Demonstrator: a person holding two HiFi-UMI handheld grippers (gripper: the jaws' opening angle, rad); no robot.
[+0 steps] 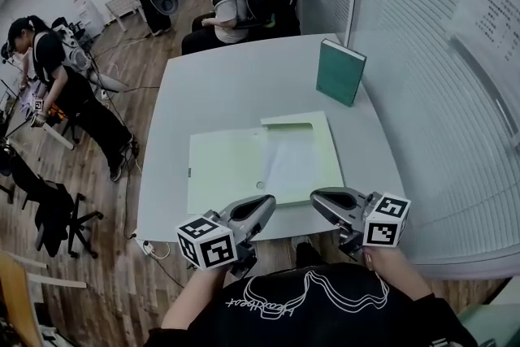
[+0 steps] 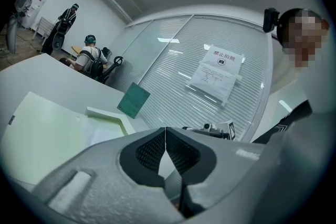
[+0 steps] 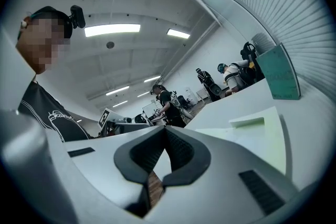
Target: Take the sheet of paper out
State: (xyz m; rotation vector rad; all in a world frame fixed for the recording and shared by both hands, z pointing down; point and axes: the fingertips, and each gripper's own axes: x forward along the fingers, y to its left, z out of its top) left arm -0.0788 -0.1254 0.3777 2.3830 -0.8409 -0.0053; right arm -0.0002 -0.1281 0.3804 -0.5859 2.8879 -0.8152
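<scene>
Both claws hang at the near edge of the grey bench [image 1: 203, 101], side by side and a little apart, their tips turned towards each other. The left claw [image 1: 266, 206] is closed, its dark ribbed pads meeting in a thin line with nothing between them. The right claw [image 1: 318, 201] is closed as well, pads together and empty. Just beyond them a pale green folder [image 1: 223, 171] lies open and flat on the bench, with its plain left leaf nearer the left claw. Its right leaf carries a raised pocket with a notched top edge. The sheet of paper [image 1: 294, 162] lies on that right leaf as a whiter patch against the green. It seems to sit tucked under the pocket, though the head view is too soft to show its edges for certain. Neither claw touches the folder or the sheet. Further back, near the bench's right edge, a dark green book [image 1: 340, 73] stands upright, well apart from the folder. To the right runs a glass wall with blinds [image 1: 422, 53], and a printed notice [image 2: 215, 73] is stuck to it. Three people [image 1: 236, 0] wearing gear are busy on the wooden floor [image 1: 146, 53] beyond the bench.
</scene>
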